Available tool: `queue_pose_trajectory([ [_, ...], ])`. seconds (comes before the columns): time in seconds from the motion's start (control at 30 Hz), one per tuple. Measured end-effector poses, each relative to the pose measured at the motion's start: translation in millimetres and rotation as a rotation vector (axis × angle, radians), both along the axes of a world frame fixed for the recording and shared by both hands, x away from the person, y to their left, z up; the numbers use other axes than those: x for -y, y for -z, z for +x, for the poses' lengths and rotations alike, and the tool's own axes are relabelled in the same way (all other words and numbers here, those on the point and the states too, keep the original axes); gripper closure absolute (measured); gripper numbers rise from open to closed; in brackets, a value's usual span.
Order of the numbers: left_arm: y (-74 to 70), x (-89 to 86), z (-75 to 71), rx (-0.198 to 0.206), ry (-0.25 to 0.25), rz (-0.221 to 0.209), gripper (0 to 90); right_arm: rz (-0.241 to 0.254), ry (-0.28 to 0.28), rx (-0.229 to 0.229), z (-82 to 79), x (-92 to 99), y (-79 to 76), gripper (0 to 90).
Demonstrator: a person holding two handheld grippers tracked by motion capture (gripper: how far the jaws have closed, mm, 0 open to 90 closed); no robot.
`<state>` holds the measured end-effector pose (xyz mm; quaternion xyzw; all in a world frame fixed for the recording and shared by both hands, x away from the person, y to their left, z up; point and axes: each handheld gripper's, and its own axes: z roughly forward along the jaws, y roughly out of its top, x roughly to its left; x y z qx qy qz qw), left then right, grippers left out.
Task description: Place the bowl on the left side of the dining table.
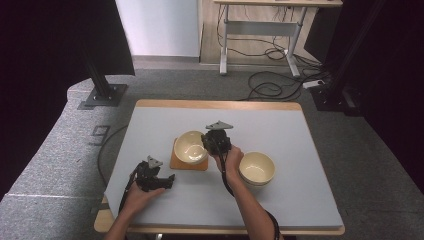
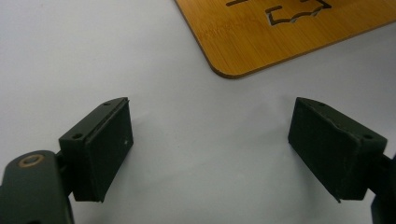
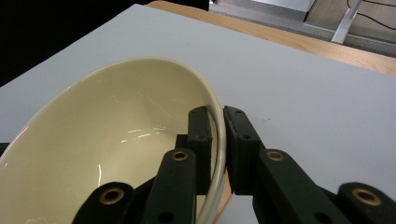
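Note:
A cream bowl (image 1: 190, 146) sits over a wooden coaster (image 1: 176, 163) near the table's middle. My right gripper (image 1: 209, 144) is shut on its right rim; in the right gripper view the two pads (image 3: 201, 125) pinch the bowl's (image 3: 107, 140) thin edge, one inside and one outside. A second cream bowl (image 1: 257, 168) rests on the grey mat to the right of my right hand. My left gripper (image 1: 169, 181) lies low on the mat at the front left, open, nothing between its fingers (image 2: 109, 144). A corner of the coaster (image 2: 261, 32) lies just beyond them.
The grey mat (image 1: 280, 130) covers a wooden table (image 1: 215, 104). Black stands (image 1: 102, 92) and loose cables (image 1: 272, 85) are on the floor beyond the far edge. A desk frame (image 1: 260, 30) stands at the back.

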<state>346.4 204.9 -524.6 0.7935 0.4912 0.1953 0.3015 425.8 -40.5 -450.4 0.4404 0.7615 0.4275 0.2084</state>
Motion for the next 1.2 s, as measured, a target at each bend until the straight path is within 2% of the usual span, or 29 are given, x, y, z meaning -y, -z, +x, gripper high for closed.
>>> queue_pose_trajectory([
  [0.3,0.1,0.0,0.0,-0.001,0.0,-0.001,14.1,0.001,0.006,-0.01,7.1,-6.1,6.5,82.1],
  [0.73,0.1,0.1,0.1,0.0,-0.001,-0.003,14.0,-0.048,0.02,-0.04,16.4,-16.4,27.3,82.2],
  [1.2,0.1,0.1,0.1,0.001,0.0,-0.001,14.1,-0.068,0.02,-0.039,17.8,-16.3,28.6,82.7],
])
